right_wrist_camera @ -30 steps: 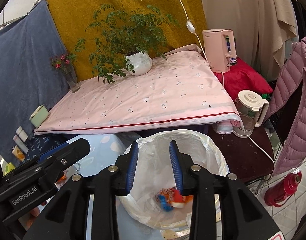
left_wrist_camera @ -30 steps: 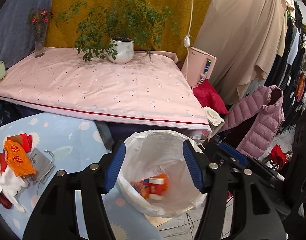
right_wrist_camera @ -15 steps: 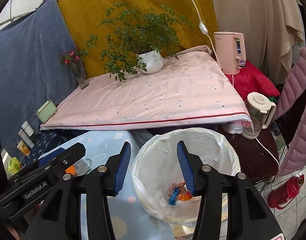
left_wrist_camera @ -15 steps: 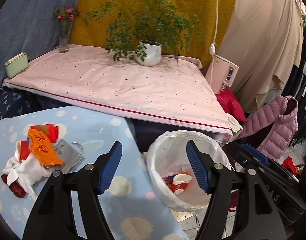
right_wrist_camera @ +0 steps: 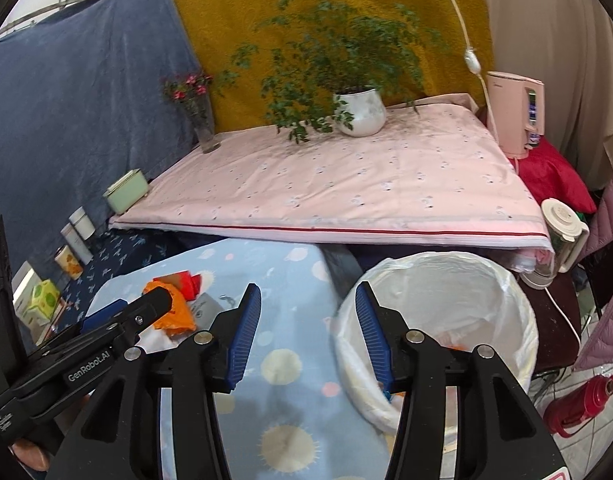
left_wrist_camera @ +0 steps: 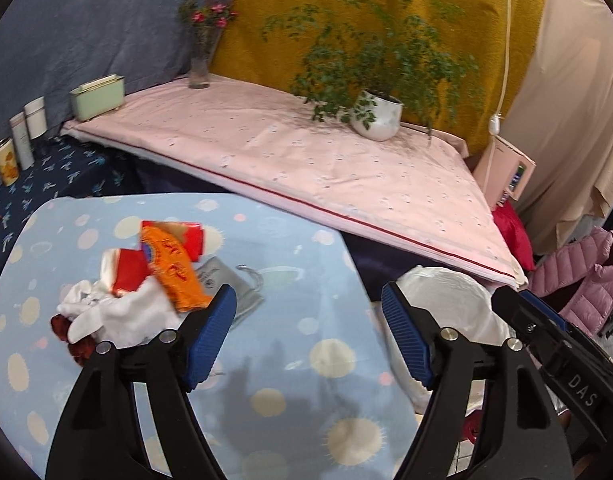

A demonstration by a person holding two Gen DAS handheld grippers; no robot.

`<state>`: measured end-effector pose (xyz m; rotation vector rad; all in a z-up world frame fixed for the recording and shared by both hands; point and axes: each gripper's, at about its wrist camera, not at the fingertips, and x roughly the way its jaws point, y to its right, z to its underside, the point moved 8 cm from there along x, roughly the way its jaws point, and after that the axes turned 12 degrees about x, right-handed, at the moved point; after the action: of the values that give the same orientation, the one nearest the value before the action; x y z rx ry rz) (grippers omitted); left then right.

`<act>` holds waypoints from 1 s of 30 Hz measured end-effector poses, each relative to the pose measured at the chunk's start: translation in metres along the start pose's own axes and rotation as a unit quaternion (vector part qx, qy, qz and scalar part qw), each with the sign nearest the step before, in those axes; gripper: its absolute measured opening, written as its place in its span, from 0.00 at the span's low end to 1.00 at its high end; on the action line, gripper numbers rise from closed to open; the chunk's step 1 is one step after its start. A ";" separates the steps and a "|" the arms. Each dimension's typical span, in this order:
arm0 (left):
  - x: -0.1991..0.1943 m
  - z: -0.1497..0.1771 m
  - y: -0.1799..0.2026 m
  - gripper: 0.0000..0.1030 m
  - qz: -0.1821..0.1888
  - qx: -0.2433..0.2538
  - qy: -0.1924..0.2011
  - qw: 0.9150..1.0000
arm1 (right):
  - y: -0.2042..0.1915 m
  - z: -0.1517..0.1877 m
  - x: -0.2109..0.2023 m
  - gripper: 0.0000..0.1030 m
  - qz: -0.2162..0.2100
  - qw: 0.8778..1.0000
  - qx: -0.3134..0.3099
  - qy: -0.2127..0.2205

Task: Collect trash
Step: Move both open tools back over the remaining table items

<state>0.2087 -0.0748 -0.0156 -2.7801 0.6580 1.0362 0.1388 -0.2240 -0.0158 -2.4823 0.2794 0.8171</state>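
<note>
A heap of trash lies on the light blue spotted table (left_wrist_camera: 290, 360): an orange wrapper (left_wrist_camera: 174, 268), red packets (left_wrist_camera: 126, 272), white crumpled tissue (left_wrist_camera: 118, 312) and a grey pouch (left_wrist_camera: 226, 280). My left gripper (left_wrist_camera: 308, 336) hovers over the table just right of the heap, its jaws opening with nothing between them. To the right stands a bin lined with a white bag (right_wrist_camera: 446, 320), a few colourful scraps at its bottom. My right gripper (right_wrist_camera: 308, 332) hangs open and empty over the table's edge next to the bin. The orange wrapper (right_wrist_camera: 174, 316) shows behind the other gripper.
Behind the table lies a pink quilted surface (left_wrist_camera: 306, 160) with a potted plant (left_wrist_camera: 378, 116), a flower vase (left_wrist_camera: 200, 60) and a green box (left_wrist_camera: 98, 96). Tins (left_wrist_camera: 22, 140) stand at the left. A kettle (right_wrist_camera: 562, 236), a red flask (right_wrist_camera: 578, 404) and a pink jacket (left_wrist_camera: 578, 272) lie right.
Both grippers swung left from above the bin toward the table, and both opened wider. The trash heap now sits closer to the left gripper; the bin has slid to the right.
</note>
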 end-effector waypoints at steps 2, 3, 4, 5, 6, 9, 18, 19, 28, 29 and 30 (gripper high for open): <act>-0.001 0.006 -0.017 0.69 -0.009 -0.013 -0.005 1.000 | -0.012 0.005 0.003 0.47 -0.007 1.000 -0.008 -0.006; -0.002 0.008 -0.024 0.69 -0.013 -0.019 -0.007 1.000 | -0.018 0.007 0.005 0.47 -0.010 1.000 -0.013 -0.009; -0.002 0.011 -0.033 0.69 -0.019 -0.026 -0.010 0.999 | -0.025 0.010 0.007 0.47 -0.014 1.000 -0.018 -0.012; -0.003 0.013 -0.041 0.69 -0.025 -0.033 -0.011 0.999 | -0.030 0.011 0.009 0.47 -0.017 0.999 -0.022 -0.015; -0.005 0.017 -0.051 0.70 -0.032 -0.040 -0.012 0.999 | -0.036 0.014 0.011 0.47 -0.021 0.999 -0.026 -0.019; -0.007 0.026 -0.079 0.70 -0.052 -0.059 -0.019 0.997 | -0.054 0.023 0.018 0.47 -0.032 0.998 -0.038 -0.031; -0.014 0.063 -0.150 0.70 -0.103 -0.102 -0.042 0.989 | -0.102 0.050 0.046 0.47 -0.057 0.994 -0.061 -0.068; -0.014 0.067 -0.156 0.70 -0.108 -0.105 -0.045 0.988 | -0.107 0.053 0.049 0.47 -0.059 0.994 -0.062 -0.072; -0.008 0.112 -0.209 0.70 -0.132 -0.146 -0.082 0.977 | -0.136 0.074 0.080 0.47 -0.064 0.990 -0.071 -0.104; -0.006 0.115 -0.212 0.70 -0.134 -0.148 -0.086 0.976 | -0.139 0.078 0.084 0.47 -0.064 0.989 -0.073 -0.107; -0.004 0.119 -0.216 0.70 -0.134 -0.151 -0.090 0.975 | -0.143 0.081 0.088 0.47 -0.063 0.989 -0.076 -0.111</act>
<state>0.2274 0.1499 -0.1150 -2.8604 0.1031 1.4022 0.2175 -0.0634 -0.0670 -2.4874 -0.0193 1.0849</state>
